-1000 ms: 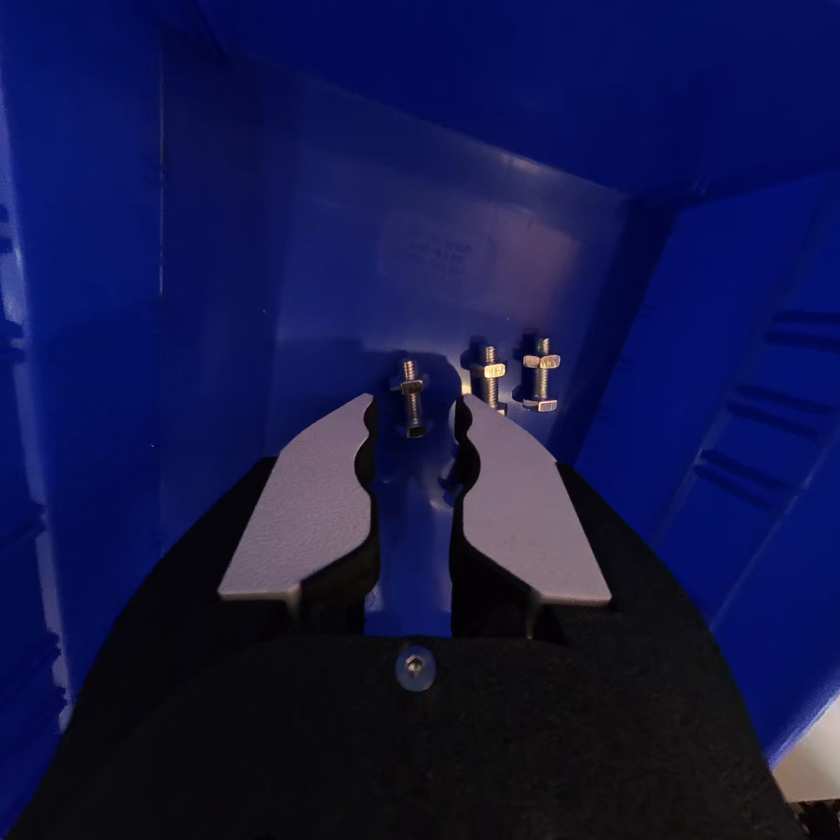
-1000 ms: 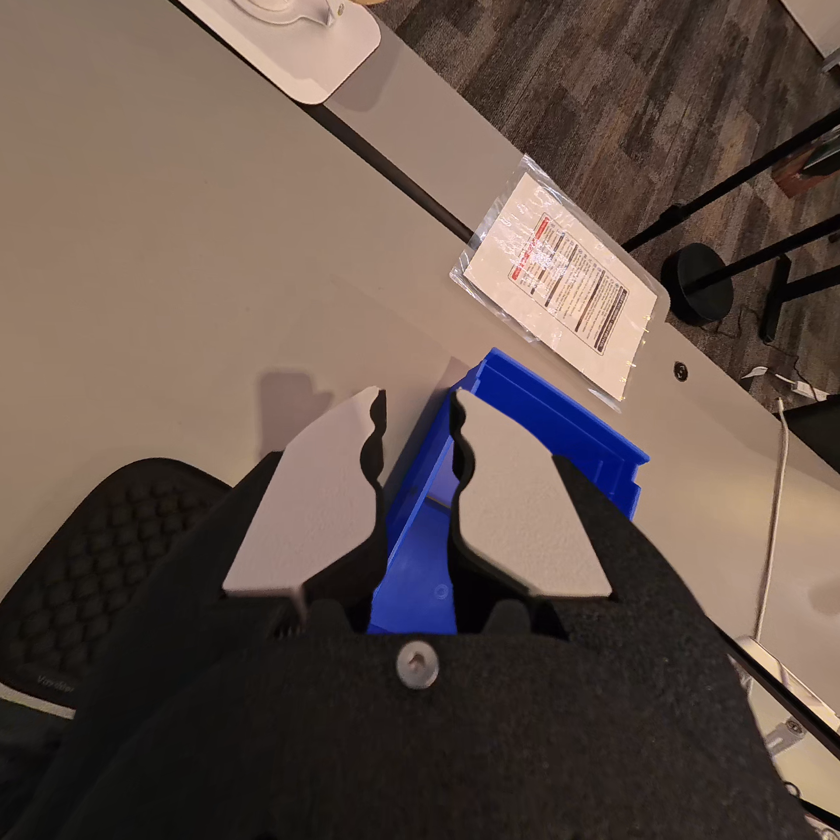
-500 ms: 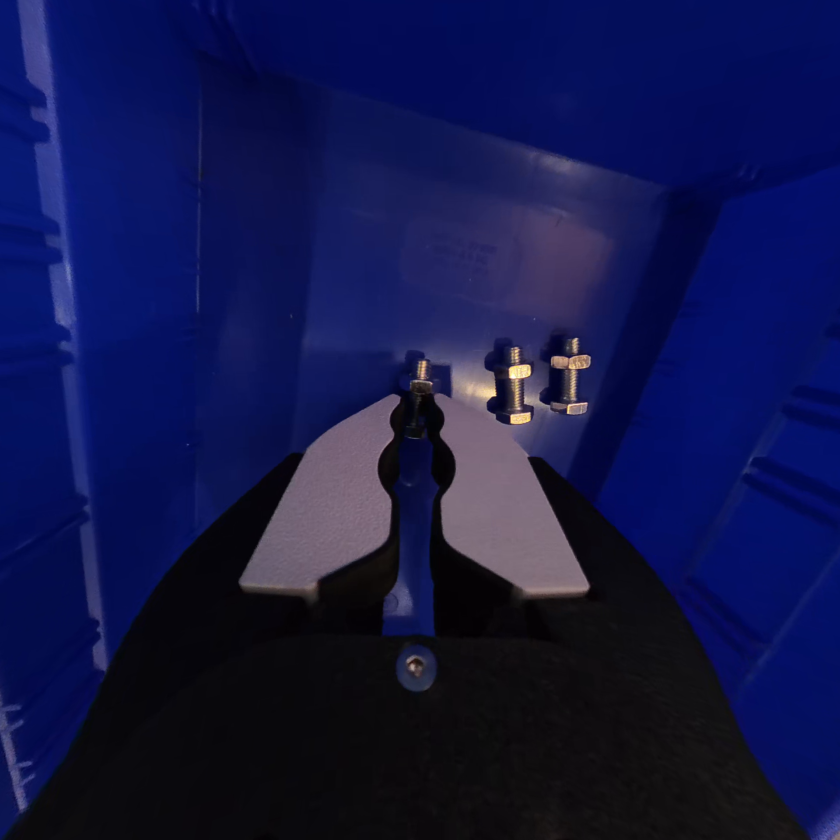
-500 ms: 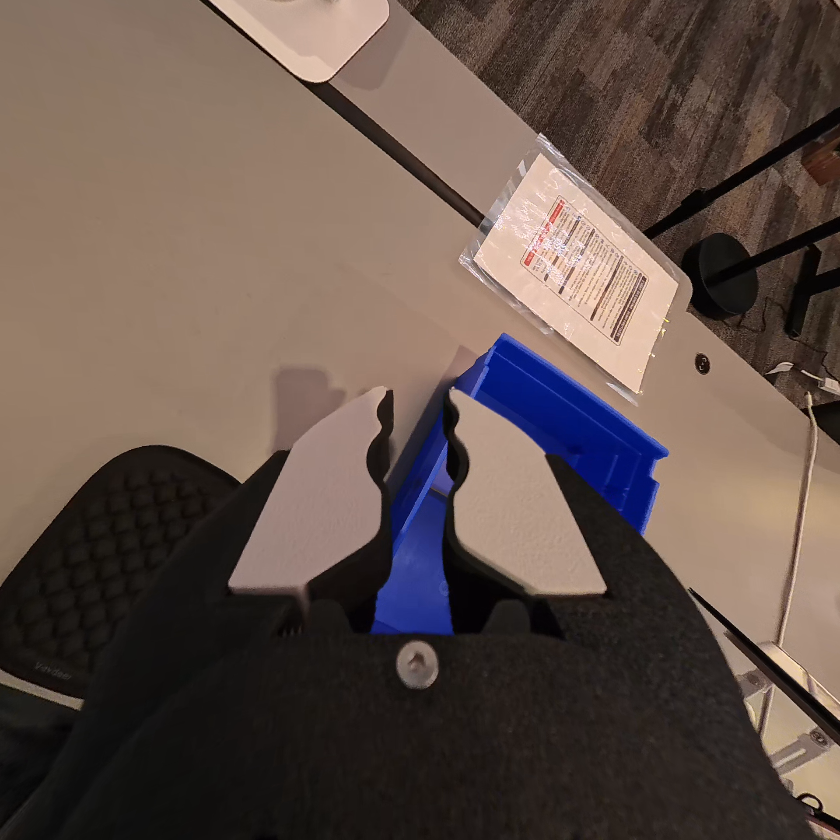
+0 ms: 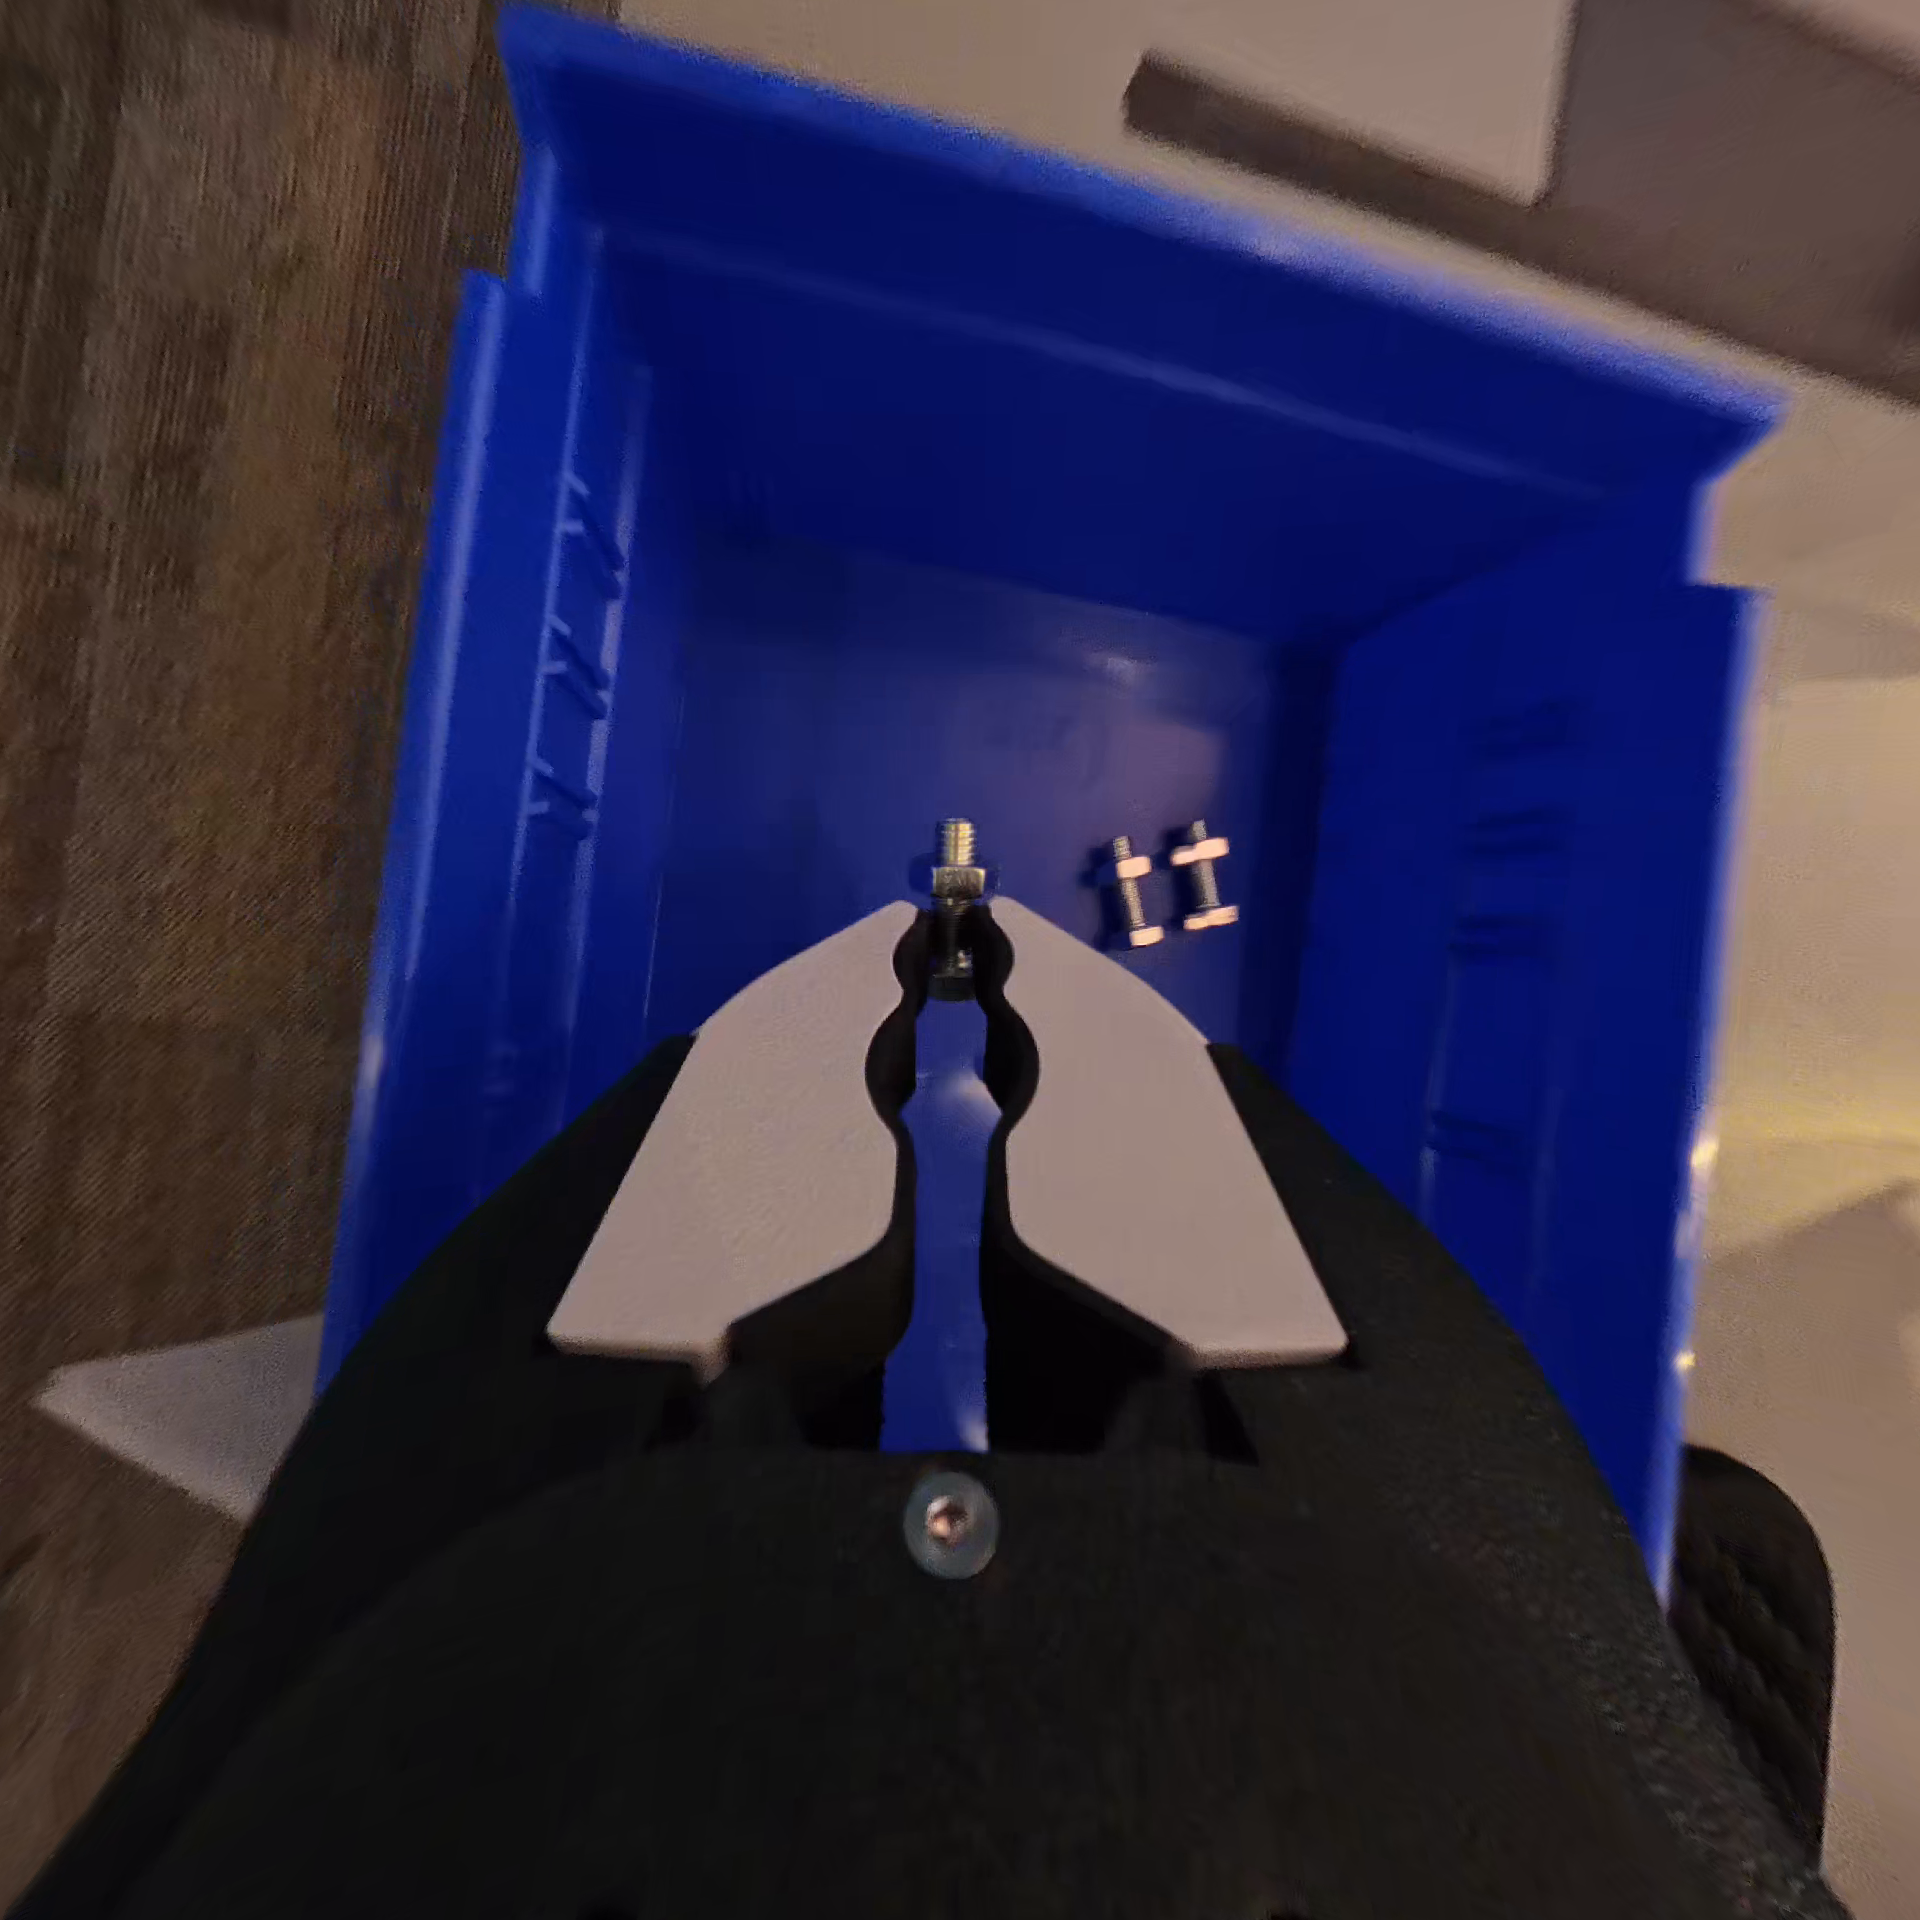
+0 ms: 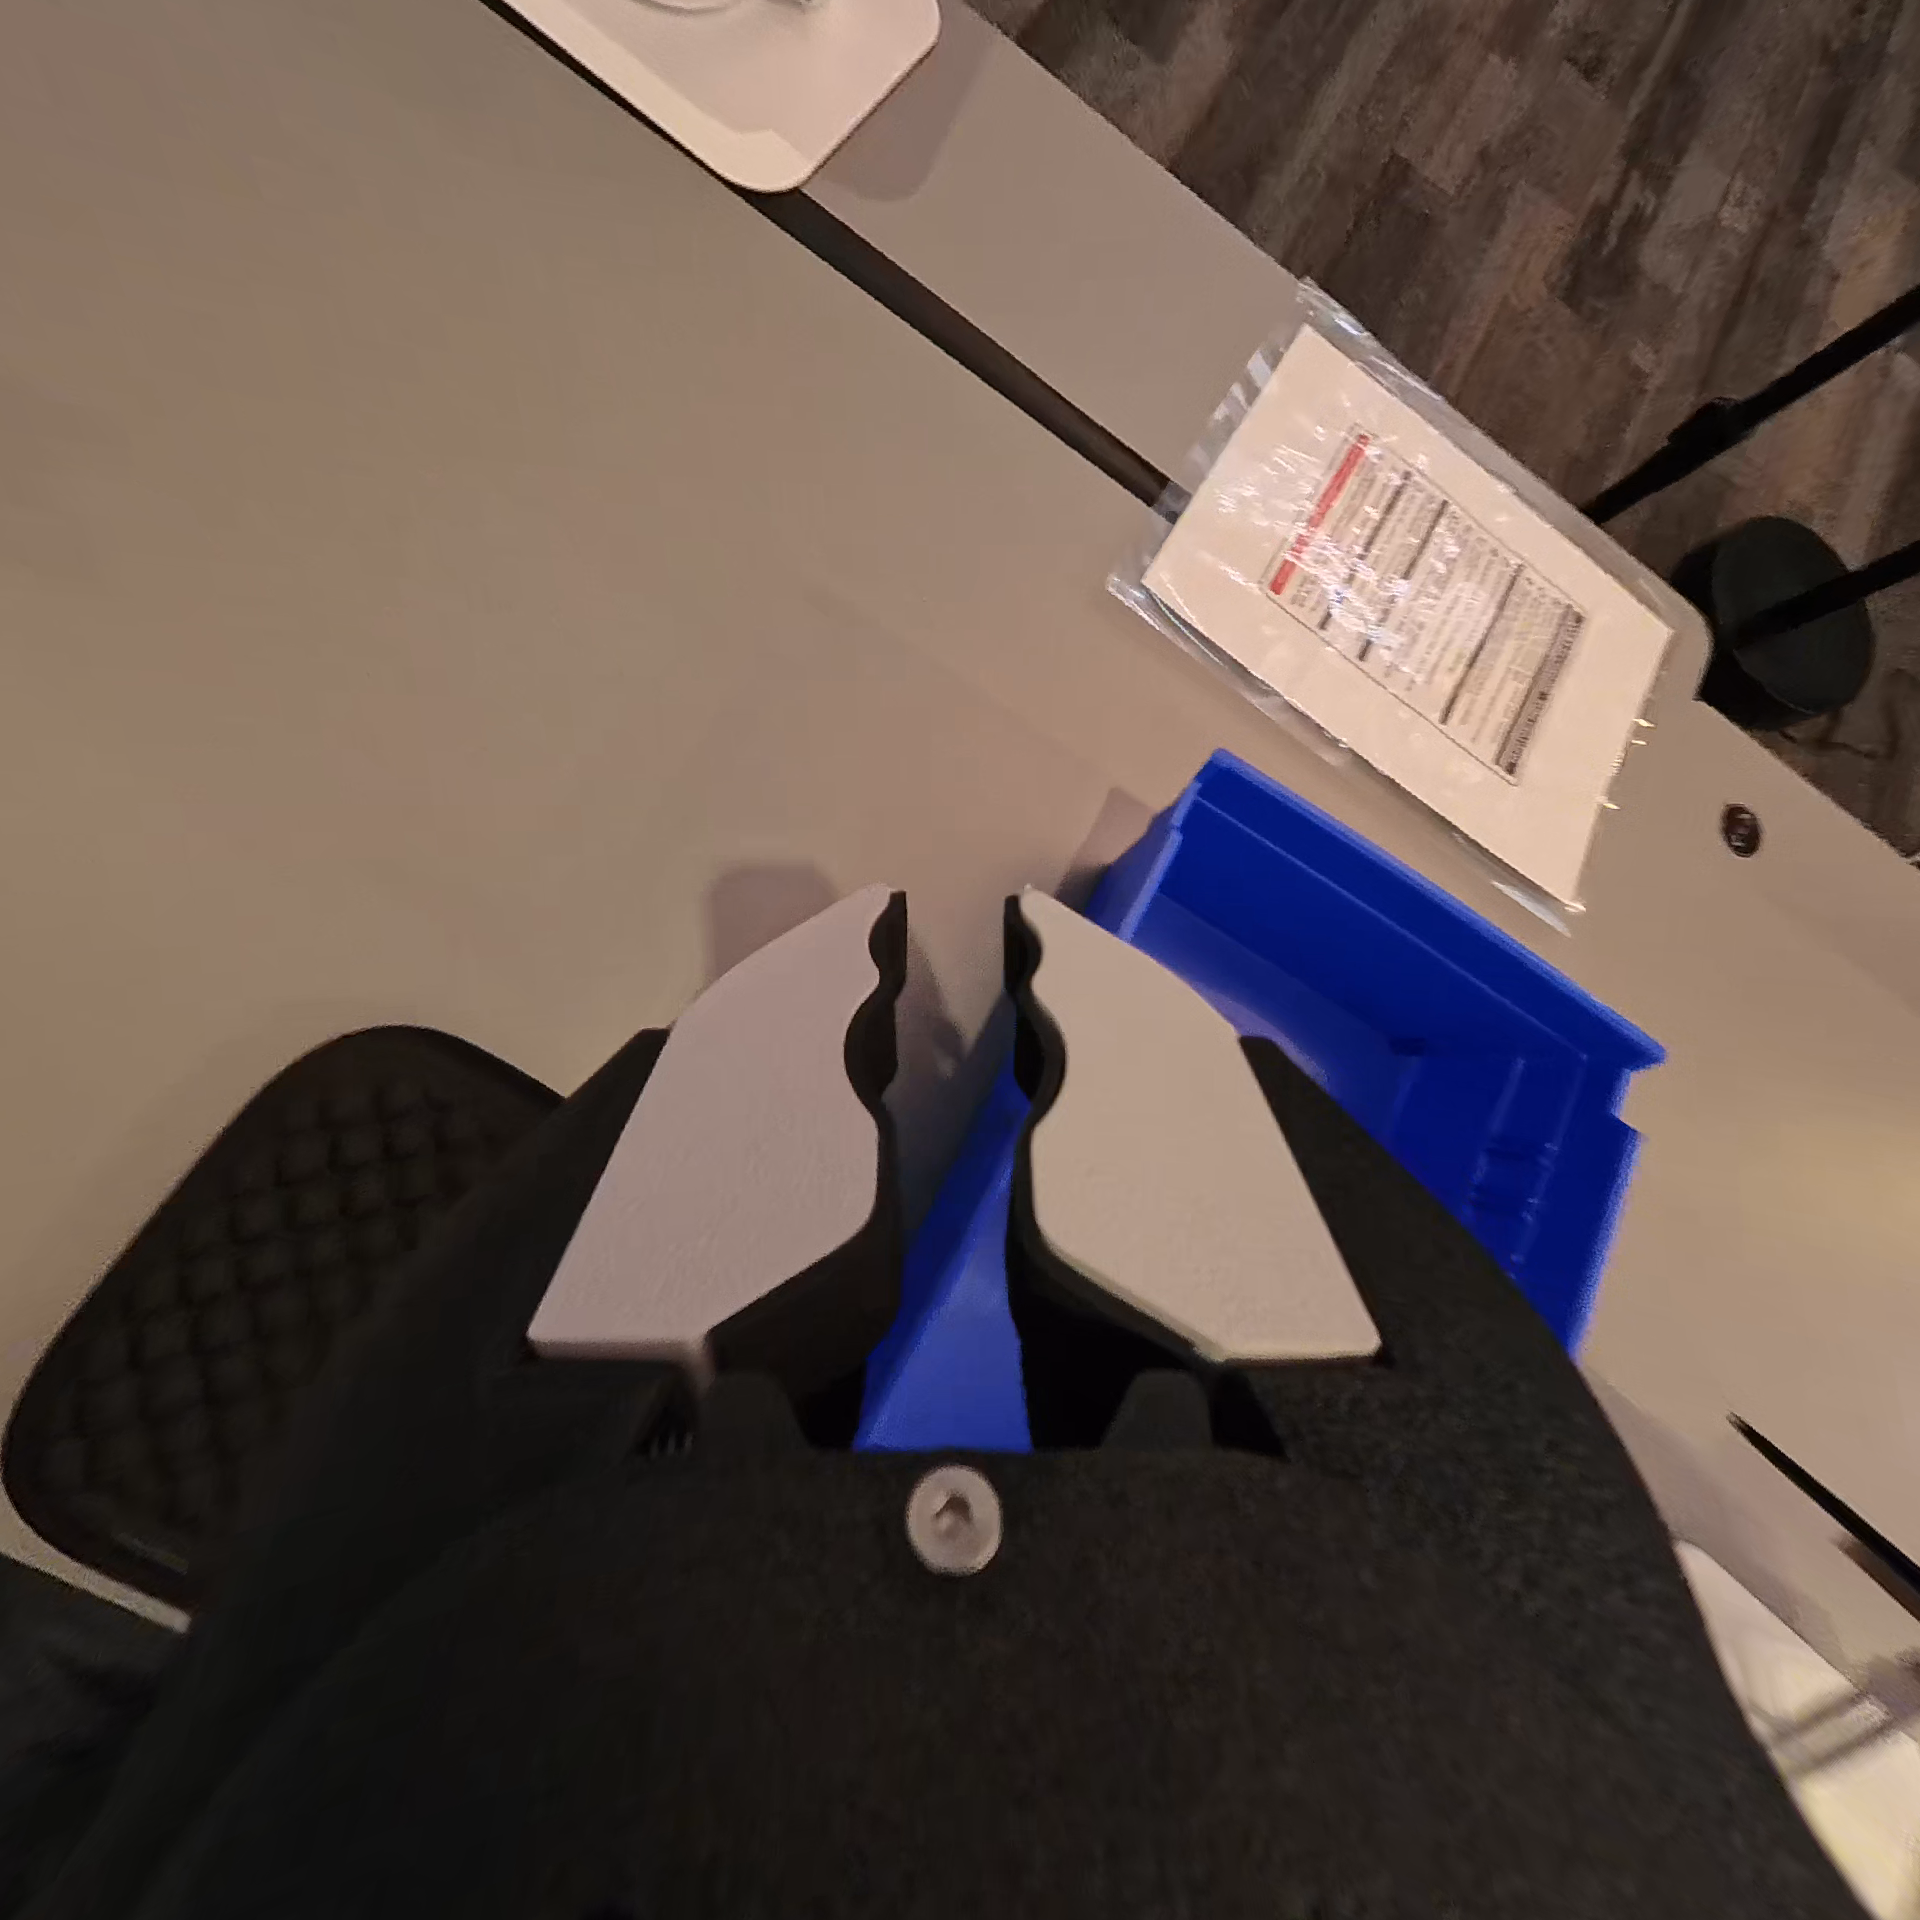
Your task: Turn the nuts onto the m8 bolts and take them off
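In the left wrist view my left gripper (image 5: 953,920) is shut on a steel bolt with a nut on it (image 5: 957,883) and holds it above the floor of a blue bin (image 5: 1091,343). The bolt's threaded end sticks out past the fingertips. Two more bolts with nuts (image 5: 1169,889) lie on the bin floor to the right. In the right wrist view my right gripper (image 6: 956,914) is open and empty above the beige table (image 6: 416,540), next to the left rim of the blue bin (image 6: 1351,966).
A printed sheet in a clear sleeve (image 6: 1403,613) lies beyond the bin near the table edge. A white flat object (image 6: 748,73) lies at the far top. A black mesh chair (image 6: 229,1247) sits at the lower left. Dark wood-look floor (image 6: 1558,177) lies past the table. Across from one pair of fingers to the other is roughly 80 centimetres.
My left gripper closed on the leftmost bolt and has lifted it up and back, so the whole bin now shows. My right gripper has shifted slightly left, off the bin rim.
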`<state>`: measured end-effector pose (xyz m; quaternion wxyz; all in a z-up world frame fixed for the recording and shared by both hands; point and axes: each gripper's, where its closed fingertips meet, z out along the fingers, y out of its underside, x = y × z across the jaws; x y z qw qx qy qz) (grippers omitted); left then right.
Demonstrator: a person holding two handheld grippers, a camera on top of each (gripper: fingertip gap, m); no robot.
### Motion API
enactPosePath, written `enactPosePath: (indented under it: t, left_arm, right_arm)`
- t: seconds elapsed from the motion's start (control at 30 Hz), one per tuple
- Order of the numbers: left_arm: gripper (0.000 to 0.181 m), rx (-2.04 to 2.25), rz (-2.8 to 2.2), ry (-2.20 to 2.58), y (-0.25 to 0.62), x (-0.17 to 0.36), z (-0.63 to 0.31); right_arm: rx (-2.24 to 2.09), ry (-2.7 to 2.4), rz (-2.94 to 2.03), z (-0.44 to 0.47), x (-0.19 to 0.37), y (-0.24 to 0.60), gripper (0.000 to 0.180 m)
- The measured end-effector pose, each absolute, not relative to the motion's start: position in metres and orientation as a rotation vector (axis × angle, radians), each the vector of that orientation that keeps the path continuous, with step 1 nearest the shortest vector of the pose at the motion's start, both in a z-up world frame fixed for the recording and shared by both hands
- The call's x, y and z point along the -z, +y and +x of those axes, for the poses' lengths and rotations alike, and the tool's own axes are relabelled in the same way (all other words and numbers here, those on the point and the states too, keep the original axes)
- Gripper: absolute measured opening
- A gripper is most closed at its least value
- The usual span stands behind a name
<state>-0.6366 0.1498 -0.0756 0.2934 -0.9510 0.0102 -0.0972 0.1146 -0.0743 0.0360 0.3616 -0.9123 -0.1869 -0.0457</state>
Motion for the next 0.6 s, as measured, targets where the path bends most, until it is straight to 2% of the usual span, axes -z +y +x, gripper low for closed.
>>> enactPosePath:
  t: [0.27, 0.6]
  left_arm:
    - [0.007, 0.504, -2.196, 0.150, 0.128, 0.009, -0.587]
    - [0.007, 0.688, -1.839, 0.823, 0.073, -0.077, -0.352]
  right_arm:
    - [-0.176, -0.520, -2.355, 0.069, 0.017, -0.049, 0.016]
    - [-0.429, -0.772, -2.212, -0.051, 0.009, 0.011, 0.017]
